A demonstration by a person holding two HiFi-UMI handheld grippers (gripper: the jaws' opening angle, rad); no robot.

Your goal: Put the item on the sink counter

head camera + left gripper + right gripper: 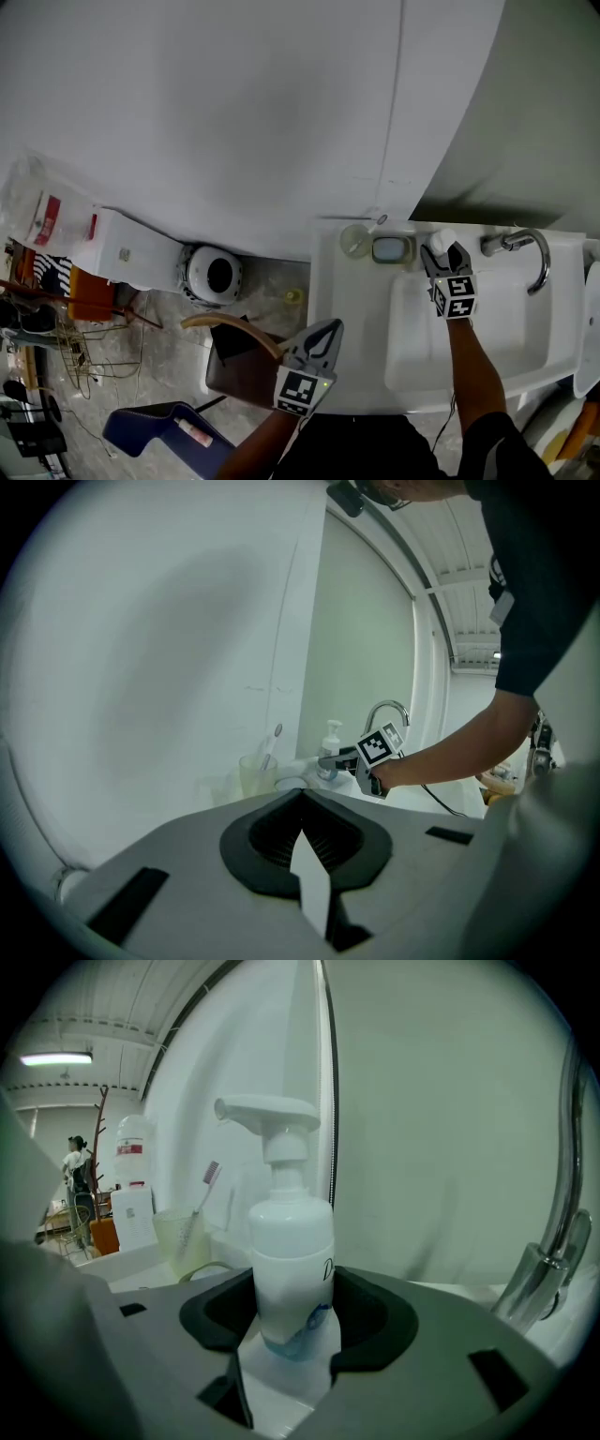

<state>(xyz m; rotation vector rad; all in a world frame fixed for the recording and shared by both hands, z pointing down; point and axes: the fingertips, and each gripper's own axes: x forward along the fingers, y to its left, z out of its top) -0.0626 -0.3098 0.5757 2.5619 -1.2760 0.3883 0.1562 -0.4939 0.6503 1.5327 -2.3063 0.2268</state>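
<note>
A white pump bottle (pixel 289 1241) stands upright between the jaws of my right gripper (pixel 291 1288), and the black pads (pixel 367 1309) press on its sides. In the head view this gripper (pixel 441 253) is at the back rim of the white sink counter (pixel 347 309), with the bottle (pixel 440 239) just left of the tap (pixel 525 246). Whether the bottle's base touches the counter I cannot tell. My left gripper (pixel 330 328) hovers at the counter's front left edge, shut and empty. The left gripper view shows its jaws (pixel 301 797) closed and the bottle (pixel 328 757) far ahead.
A clear cup with a toothbrush (pixel 355 240) and a soap dish (pixel 392 249) sit left of the bottle on the back rim. On the floor to the left are a brown bin (pixel 239 361), a white round appliance (pixel 214 274) and a blue object (pixel 159 431).
</note>
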